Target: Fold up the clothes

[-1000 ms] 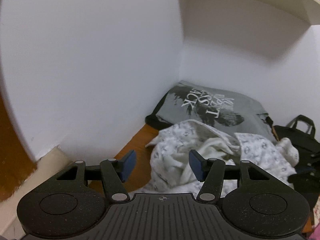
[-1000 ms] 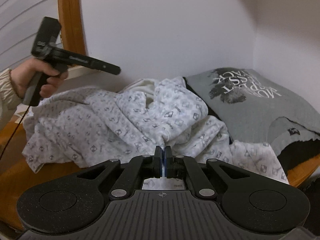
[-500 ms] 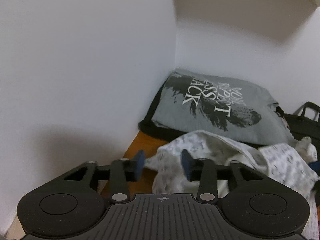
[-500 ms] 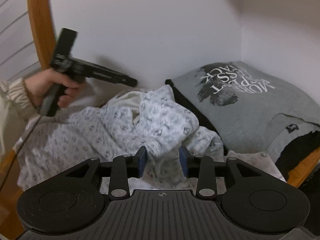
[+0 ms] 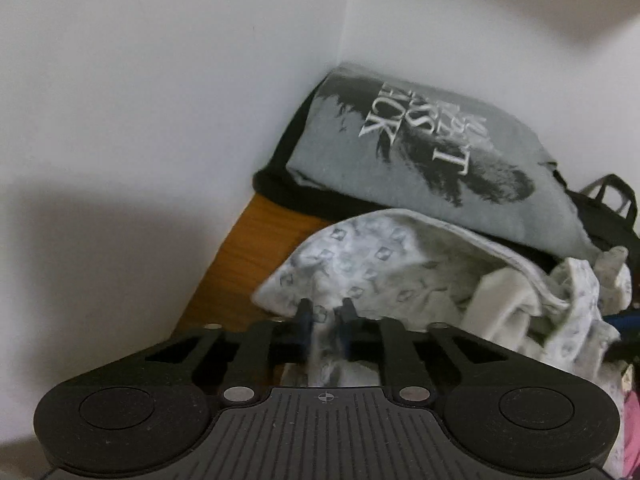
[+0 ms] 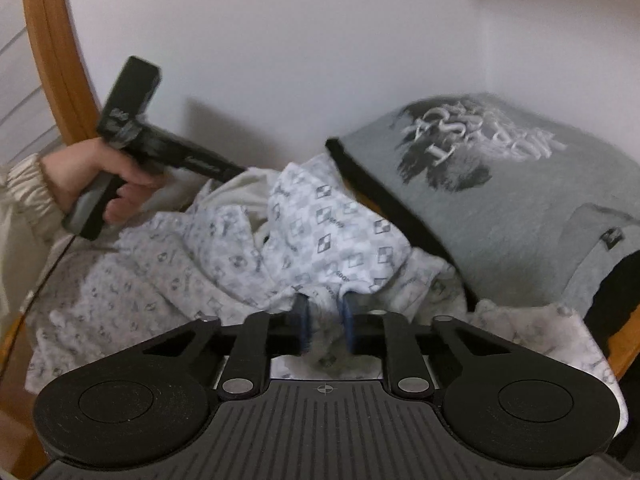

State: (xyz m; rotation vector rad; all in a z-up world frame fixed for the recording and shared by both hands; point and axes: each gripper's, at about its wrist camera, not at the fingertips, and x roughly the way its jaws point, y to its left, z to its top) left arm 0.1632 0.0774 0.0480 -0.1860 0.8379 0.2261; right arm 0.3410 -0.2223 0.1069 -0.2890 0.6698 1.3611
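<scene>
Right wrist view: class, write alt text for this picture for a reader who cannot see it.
The right claw is closing on a fold of a crumpled white patterned garment lying on a wooden surface. At the left, a hand holds the left claw's handle over the same garment. A folded grey printed T-shirt lies behind, in the corner of white walls.

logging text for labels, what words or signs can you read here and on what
"ACK" or "HCK", upside down: end of the white print on the grey shirt; the other lines are too blurred to read.
Small repeated marks on the patterned cloth: too small to read.
White lettering on the left gripper, seen from the right wrist: too blurred to read.
Small tag on the shirt: unreadable.
</scene>
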